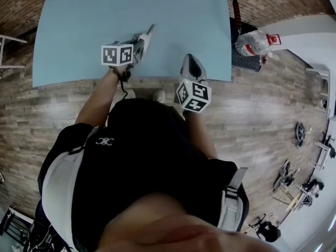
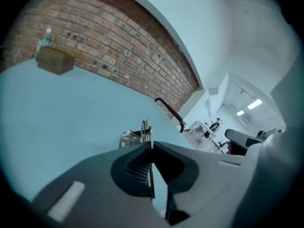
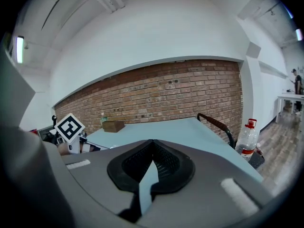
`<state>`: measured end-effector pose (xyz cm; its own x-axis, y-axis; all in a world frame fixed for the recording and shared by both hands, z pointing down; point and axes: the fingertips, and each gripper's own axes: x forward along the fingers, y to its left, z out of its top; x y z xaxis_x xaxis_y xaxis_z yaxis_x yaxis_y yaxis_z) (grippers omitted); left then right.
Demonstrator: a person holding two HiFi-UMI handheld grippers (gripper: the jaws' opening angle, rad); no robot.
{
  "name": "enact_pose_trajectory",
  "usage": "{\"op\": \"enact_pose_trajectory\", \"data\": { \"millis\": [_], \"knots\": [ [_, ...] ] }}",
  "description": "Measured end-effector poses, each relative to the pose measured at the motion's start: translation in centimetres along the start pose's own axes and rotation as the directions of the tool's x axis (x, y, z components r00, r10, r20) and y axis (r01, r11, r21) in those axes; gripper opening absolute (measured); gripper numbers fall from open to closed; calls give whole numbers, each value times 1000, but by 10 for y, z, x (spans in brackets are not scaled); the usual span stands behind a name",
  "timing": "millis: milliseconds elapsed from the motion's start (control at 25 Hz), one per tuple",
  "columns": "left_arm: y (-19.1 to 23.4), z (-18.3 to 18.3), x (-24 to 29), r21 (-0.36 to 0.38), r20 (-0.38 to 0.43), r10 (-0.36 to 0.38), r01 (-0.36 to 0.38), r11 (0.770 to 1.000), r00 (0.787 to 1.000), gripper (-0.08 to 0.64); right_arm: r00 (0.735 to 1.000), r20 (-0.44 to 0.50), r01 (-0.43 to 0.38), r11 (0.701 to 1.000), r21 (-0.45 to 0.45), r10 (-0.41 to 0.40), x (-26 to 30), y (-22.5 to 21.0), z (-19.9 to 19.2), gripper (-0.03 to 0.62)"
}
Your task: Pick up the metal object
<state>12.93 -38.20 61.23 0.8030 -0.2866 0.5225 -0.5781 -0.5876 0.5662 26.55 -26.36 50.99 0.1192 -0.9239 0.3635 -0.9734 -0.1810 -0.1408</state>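
A small silver metal object (image 2: 135,136) sticks out past the tips of my left gripper (image 2: 151,144), whose jaws are shut on it. In the head view the left gripper (image 1: 144,40) is over the near part of the light blue table (image 1: 94,20), and the metal object's tip (image 1: 151,29) points away from me. Whether the piece touches the tabletop I cannot tell. My right gripper (image 1: 191,62) hovers at the table's front edge, to the right of the left one. In its own view the right gripper (image 3: 153,142) is shut with nothing in it.
A brown wooden box (image 2: 55,61) stands at the table's far left, also seen as the wooden box (image 3: 113,126) before the brick wall. A plastic water bottle (image 1: 255,42) with a red cap and a black chair (image 1: 239,22) stand right of the table.
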Motion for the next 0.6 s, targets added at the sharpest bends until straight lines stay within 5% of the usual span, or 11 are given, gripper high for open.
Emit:
{"op": "enact_pose_trajectory", "data": {
  "millis": [240,600],
  "knots": [
    [-44,58,-45,226,164,108,-144,964,981,6,994,104,-15,1000,20,13,20,1,33,14],
    [-69,80,-75,255,300,195,-276,927,934,6,986,159,-50,997,-56,59,32,15,55,14]
  ]
}}
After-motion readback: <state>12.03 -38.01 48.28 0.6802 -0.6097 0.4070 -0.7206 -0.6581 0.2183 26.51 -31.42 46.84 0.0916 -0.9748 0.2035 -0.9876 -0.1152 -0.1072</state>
